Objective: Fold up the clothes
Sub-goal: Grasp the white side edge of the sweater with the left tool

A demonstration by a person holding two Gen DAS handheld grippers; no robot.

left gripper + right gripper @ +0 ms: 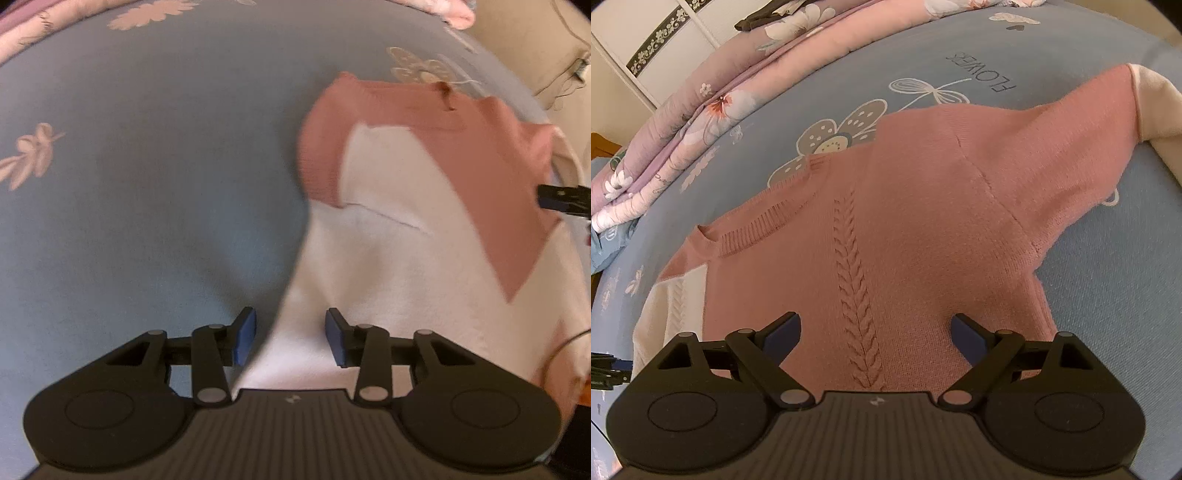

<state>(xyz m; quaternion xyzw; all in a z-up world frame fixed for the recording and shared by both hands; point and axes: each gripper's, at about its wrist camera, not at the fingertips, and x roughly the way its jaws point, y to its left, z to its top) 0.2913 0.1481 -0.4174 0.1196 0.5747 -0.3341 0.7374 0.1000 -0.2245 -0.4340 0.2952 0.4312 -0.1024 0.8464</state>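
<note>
A pink and white knit sweater lies spread on the blue flowered bed sheet, with a braided cable running down its front. In the left wrist view its white part fills the right half. My left gripper points steeply down at the white part's left edge. Its jaws stand narrowly apart; the cloth edge runs between them and the pads do not press on it. My right gripper hovers wide open over the pink front, nothing between its fingers. One sleeve with a white cuff stretches to the upper right.
A folded pink and lilac flowered quilt lies along the far side of the bed, before a white wardrobe. Bare blue sheet spreads left of the sweater. Cables lie on the pale floor past the bed's edge.
</note>
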